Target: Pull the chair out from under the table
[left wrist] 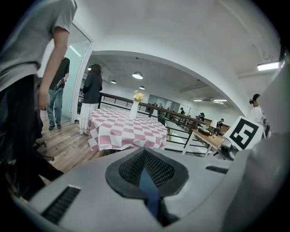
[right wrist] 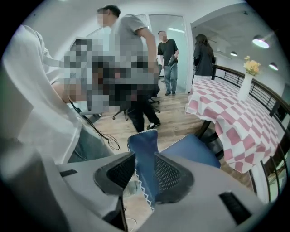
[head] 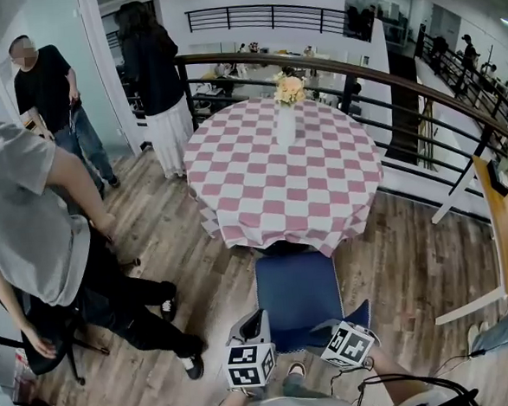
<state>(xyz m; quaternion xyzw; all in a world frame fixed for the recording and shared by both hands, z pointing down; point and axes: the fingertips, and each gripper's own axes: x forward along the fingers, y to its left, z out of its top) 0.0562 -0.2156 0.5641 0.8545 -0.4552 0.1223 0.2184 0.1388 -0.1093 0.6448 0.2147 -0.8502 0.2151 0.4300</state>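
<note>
The blue chair (head: 297,294) stands with its seat mostly out from under the round table (head: 236,199), which wears a pink-and-white checked cloth. My left gripper (head: 250,326) is at the left end of the chair's back edge. My right gripper (head: 352,318) is at the right end of that edge. In the left gripper view, my left gripper (left wrist: 146,156) is shut on a thin blue strip of the chair back (left wrist: 148,188). In the right gripper view, my right gripper (right wrist: 145,165) is shut on the blue chair back (right wrist: 144,145), and the seat (right wrist: 192,152) lies beyond it.
A white vase of flowers (head: 286,117) stands on the table. A person in a grey shirt (head: 30,231) leans over an office chair (head: 47,342) at the left. Two people (head: 154,75) stand further back. A dark railing (head: 419,82) curves behind the table, and a wooden desk (head: 507,223) is at the right.
</note>
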